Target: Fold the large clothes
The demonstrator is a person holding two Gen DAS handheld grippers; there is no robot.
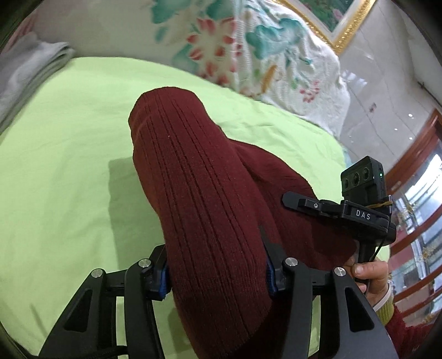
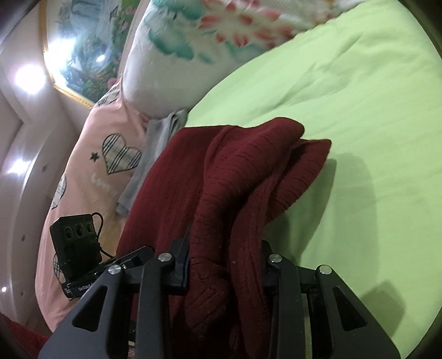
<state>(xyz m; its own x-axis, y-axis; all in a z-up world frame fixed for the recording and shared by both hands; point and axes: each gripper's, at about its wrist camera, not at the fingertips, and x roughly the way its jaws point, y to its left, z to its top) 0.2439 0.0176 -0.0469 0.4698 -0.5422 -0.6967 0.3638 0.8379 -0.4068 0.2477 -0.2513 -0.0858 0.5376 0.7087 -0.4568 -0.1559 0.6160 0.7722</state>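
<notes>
A dark red ribbed knit sweater (image 1: 199, 179) is bunched over a light green bed sheet (image 1: 69, 165). My left gripper (image 1: 216, 270) is shut on a thick roll of the sweater, which hides the fingertips. In the right wrist view the same sweater (image 2: 234, 179) drapes in folds over my right gripper (image 2: 223, 265), which is shut on it. The right gripper (image 1: 326, 207) also shows in the left wrist view, at the sweater's right edge, with a hand (image 1: 370, 276) on its handle. The left gripper's body (image 2: 83, 248) shows at the left of the right wrist view.
A floral quilt (image 1: 262, 55) lies along the far side of the bed. A folded grey garment (image 1: 30, 71) sits at the far left. A pink pillow with hearts (image 2: 96, 165) lies beside it. A gold-framed picture (image 1: 339, 24) hangs behind. The green sheet (image 2: 373, 138) spreads to the right.
</notes>
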